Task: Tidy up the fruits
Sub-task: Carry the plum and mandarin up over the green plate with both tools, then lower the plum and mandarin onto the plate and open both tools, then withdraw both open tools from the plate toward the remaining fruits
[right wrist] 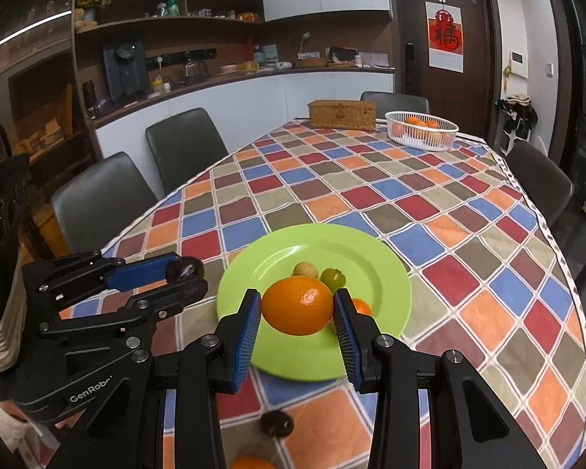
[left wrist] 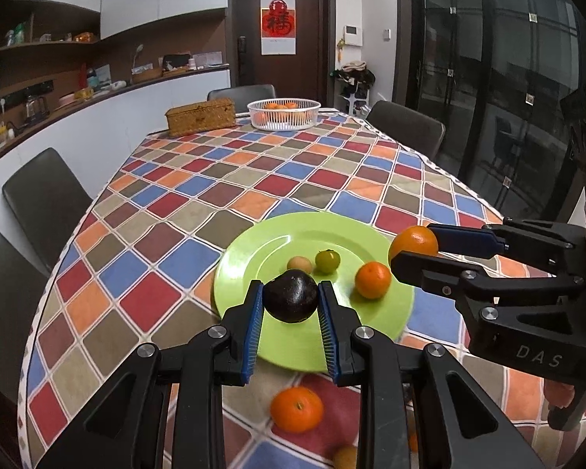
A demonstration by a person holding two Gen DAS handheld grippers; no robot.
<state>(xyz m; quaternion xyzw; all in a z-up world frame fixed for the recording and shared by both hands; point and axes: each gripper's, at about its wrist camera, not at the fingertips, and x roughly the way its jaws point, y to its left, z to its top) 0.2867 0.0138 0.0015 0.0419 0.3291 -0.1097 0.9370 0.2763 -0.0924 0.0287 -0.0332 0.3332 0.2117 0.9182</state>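
A green plate [left wrist: 285,234] [right wrist: 371,258] lies on the checked tablecloth. It holds a tangerine [left wrist: 373,279] [right wrist: 362,307], a small green fruit [left wrist: 327,260] [right wrist: 333,277] and a small tan fruit [left wrist: 299,264] [right wrist: 305,270]. My left gripper [left wrist: 291,303] [right wrist: 187,279] is shut on a dark avocado [left wrist: 291,300] [right wrist: 184,269] over the plate's near left edge. My right gripper [right wrist: 297,310] [left wrist: 412,250] is shut on an orange [right wrist: 297,305] [left wrist: 413,243] above the plate's near right side.
A loose tangerine [left wrist: 297,409], a small yellow fruit [left wrist: 345,457] and a dark fruit [right wrist: 276,423] lie on the cloth near me. A white basket of oranges [left wrist: 283,114] [right wrist: 422,129] and a wicker box [left wrist: 200,116] [right wrist: 342,114] stand at the far end. Chairs [left wrist: 45,199] line the table.
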